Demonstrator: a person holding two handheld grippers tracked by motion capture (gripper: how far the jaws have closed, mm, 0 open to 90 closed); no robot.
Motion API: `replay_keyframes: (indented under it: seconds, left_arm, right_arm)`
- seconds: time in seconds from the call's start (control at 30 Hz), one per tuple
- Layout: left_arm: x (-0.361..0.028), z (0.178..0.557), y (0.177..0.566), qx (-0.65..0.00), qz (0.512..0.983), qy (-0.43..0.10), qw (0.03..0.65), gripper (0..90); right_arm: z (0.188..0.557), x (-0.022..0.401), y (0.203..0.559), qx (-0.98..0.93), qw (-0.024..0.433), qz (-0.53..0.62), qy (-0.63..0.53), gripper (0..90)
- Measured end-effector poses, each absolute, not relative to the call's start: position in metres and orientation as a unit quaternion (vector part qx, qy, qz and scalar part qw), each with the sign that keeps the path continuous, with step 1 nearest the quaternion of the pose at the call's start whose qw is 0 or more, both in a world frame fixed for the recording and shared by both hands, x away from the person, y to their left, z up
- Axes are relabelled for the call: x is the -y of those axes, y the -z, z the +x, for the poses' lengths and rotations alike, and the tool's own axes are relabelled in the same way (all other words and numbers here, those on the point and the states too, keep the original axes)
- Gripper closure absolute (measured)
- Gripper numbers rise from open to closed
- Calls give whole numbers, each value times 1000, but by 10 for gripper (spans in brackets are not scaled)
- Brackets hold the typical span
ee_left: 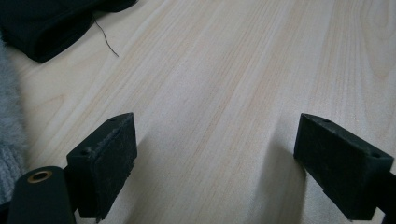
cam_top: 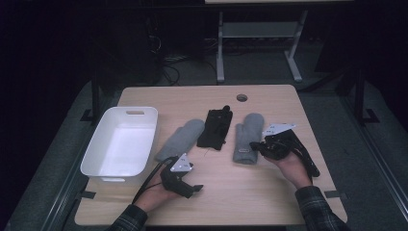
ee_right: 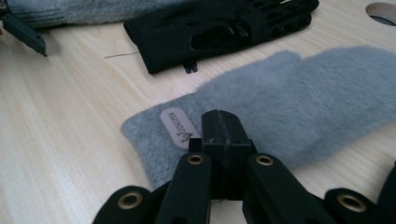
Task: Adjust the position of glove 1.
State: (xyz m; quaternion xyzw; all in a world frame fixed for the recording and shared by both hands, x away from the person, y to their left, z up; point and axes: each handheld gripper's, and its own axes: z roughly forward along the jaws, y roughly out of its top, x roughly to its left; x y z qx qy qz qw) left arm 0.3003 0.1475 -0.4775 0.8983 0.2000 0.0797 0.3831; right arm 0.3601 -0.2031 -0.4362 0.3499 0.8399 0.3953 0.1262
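I have the right gripper at the cuff end of the right-hand grey mitten. In the right gripper view its jaws are pressed flat together over the cuff; whether they pinch any of the fabric I cannot tell. A tan label sits on that cuff just left of the jaws.

Around it: a black glove lies just left of this mitten, between it and a second grey mitten, which slants toward the white tub at the table's left. A loose thread trails off the black glove's cuff onto the wood. The black glove is the nearest thing crowding the mitten's left flank; the two lie close, with a strip of bare wood between.

My left gripper rests low near the front of the table, jaws spread wide with bare wood between them, holding nothing. The second mitten's cuff is just beside it.

The front half of the table is open wood, and there is free room to the right of the mitten up to the table's right edge. A cable hole sits near the far edge.

The mitten's long axis runs front to back, cuff toward me, rounded tip pointing to the far edge.
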Motion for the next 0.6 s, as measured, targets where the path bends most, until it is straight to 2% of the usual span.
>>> replay_keyframes:
  seconds: [0.27, 0.6]
  left_arm:
    - [-147, 300, 478, -201, 897, -79, 384, 123]
    - [-147, 300, 477, -201, 898, -79, 383, 123]
  right_arm:
    - [370, 196, 454, -853, 105, 353, -369, 900]
    - [361, 192, 455, -860, 86, 337, -374, 900]
